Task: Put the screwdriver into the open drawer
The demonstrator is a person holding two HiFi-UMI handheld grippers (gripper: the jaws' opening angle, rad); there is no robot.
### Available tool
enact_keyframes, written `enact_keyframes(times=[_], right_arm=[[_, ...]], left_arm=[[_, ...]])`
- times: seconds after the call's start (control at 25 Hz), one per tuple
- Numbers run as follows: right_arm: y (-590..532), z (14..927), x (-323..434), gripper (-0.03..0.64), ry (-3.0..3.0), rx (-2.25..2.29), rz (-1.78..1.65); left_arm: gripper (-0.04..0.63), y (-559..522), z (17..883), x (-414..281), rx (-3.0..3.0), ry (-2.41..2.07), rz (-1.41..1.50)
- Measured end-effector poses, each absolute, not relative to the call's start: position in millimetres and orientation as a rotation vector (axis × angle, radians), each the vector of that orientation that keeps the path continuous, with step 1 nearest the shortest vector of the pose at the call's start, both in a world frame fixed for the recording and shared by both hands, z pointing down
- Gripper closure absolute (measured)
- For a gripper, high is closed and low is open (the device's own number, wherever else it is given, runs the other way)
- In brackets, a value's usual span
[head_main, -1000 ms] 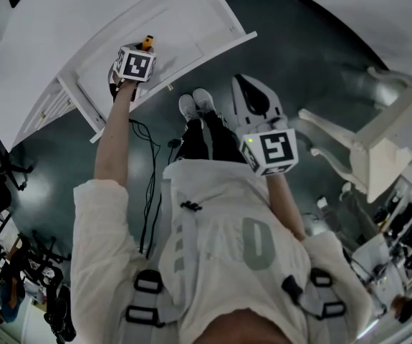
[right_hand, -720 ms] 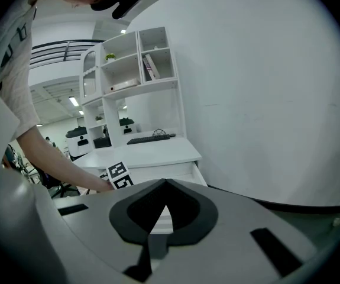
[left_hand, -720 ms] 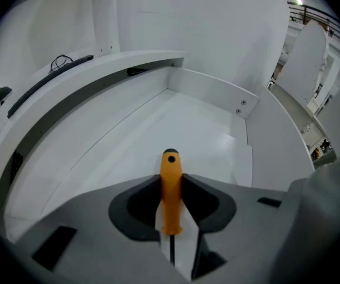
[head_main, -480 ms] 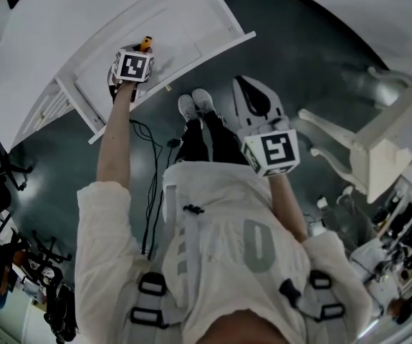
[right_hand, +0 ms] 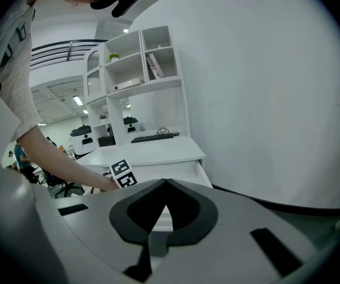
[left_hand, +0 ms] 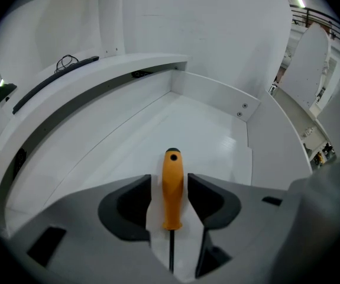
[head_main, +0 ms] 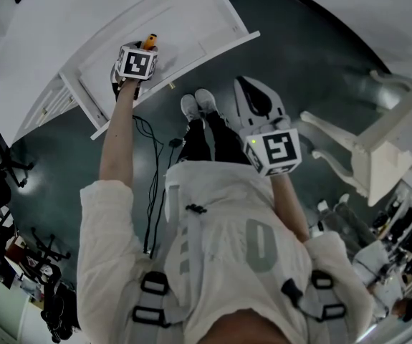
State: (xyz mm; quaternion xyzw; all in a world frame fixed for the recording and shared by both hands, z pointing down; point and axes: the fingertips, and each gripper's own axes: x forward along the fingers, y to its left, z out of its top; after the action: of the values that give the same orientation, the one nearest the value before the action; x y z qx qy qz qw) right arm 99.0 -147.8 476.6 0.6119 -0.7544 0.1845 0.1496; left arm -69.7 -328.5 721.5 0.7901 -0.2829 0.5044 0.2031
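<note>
Release step: left gripper [left_hand: 170,182] jaws opening around the screwdriver [left_hand: 172,164] in the drawer [left_hand: 211,92]; next I'd lift straight clear.

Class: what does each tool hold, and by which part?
Nothing. The left tool is opening, its jaws clear of the handle of the orange-handled screwdriver between them; the right tool is shut, empty.
</note>
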Motion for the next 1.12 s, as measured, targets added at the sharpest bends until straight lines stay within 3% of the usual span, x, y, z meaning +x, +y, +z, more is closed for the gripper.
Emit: enact_keyframes(times=[0.36, 0.56, 1.12], right_arm=[[-151.0, 470.5, 88.6, 0.621, -2.202, 1.747, 0.522], [-164.1, 454.6, 79.4, 0.621, -2.264, 1.735, 0.441], [-214.1, 367.6, 45.9, 0.621, -2.511, 1.631, 0.162]], left_arm=[[0.42, -337.2, 693.4, -66.9, 2.259, -0.83, 1.337], [0.388, -353.1, 648.9, -59.6, 2.354, -0.882, 1.227], [0.388, -373.7, 403.1, -54.5, 2.703, -1.27, 0.765]])
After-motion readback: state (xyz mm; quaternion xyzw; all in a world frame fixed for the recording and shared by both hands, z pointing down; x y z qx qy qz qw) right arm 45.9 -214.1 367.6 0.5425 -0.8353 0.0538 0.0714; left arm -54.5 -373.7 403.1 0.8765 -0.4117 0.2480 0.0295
